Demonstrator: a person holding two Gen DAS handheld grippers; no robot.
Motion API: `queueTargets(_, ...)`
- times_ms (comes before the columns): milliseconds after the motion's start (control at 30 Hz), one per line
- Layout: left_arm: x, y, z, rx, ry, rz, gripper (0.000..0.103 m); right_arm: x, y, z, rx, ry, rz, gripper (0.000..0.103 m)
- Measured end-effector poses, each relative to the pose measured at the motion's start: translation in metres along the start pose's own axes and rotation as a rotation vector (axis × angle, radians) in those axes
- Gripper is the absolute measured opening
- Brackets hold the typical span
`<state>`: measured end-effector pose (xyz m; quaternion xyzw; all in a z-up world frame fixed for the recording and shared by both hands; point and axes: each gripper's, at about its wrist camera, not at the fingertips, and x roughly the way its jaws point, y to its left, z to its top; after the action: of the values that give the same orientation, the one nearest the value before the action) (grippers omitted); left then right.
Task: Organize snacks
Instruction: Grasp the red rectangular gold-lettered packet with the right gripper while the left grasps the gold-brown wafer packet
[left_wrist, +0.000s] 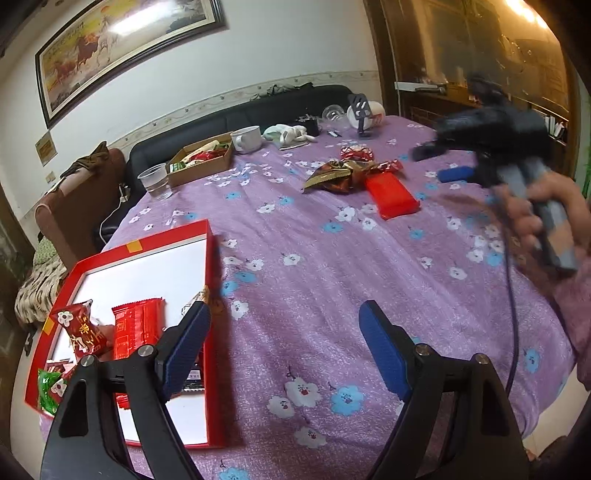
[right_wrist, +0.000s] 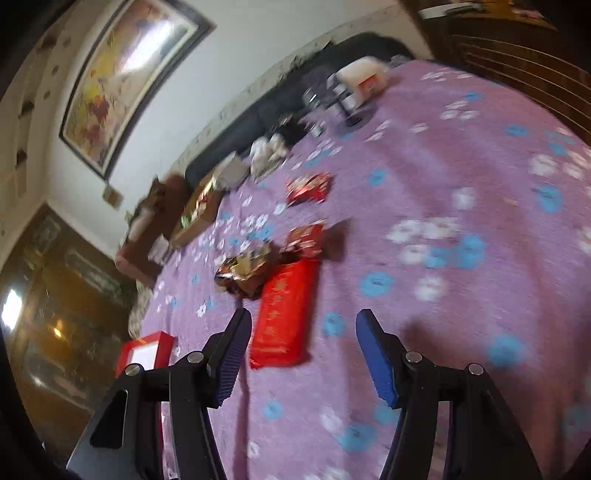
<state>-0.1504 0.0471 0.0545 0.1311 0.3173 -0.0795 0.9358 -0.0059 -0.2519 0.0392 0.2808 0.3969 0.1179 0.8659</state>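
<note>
A red box (left_wrist: 212, 280) with a white floor lies at the table's near left; red snack packs (left_wrist: 135, 326) and a green one (left_wrist: 48, 387) lie in it. It also shows in the right wrist view (right_wrist: 162, 341). My left gripper (left_wrist: 284, 317) is open and empty beside the box's right wall. More snacks lie mid-table: a flat red pack (left_wrist: 391, 195) (right_wrist: 284, 314), a gold-brown bag (left_wrist: 332, 177) (right_wrist: 243, 269) and small red packs (left_wrist: 356, 153) (right_wrist: 308, 188). My right gripper (right_wrist: 303, 319) is open and empty, hovering just short of the flat red pack; it shows blurred in the left wrist view (left_wrist: 439, 162).
A purple flowered cloth (left_wrist: 314, 277) covers the table. At the far side stand a cardboard box of snacks (left_wrist: 201, 158), a plastic cup (left_wrist: 155, 181), a white mug (left_wrist: 247, 138), a soft toy (left_wrist: 291, 133) and a phone stand (left_wrist: 362, 114). A dark sofa (left_wrist: 258, 107) runs behind.
</note>
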Motion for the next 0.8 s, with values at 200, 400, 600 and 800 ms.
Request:
queueTargets(200, 0.011, 0.012, 0.001, -0.042, 0.049, 0.036, 0.083, 0.082, 0.052, 0.003, -0.1, 0.173, -0.176, 0.069)
queueTargets(400, 0.035, 0.028, 0.038, -0.072, 0.063, 0.054, 0.083, 0.106, 0.079, -0.016, -0.456, 0.098, -0.406, 0.061)
queueTargets(600, 0.086, 0.009, 0.106, -0.046, 0.039, 0.056, 0.083, 0.089, 0.046, 0.005, -0.409, 0.114, -0.377, 0.048)
queueTargets(800, 0.153, -0.031, 0.152, 0.056, 0.102, 0.015, 0.083, 0.071, 0.011, 0.032, -0.247, 0.097, -0.355, 0.048)
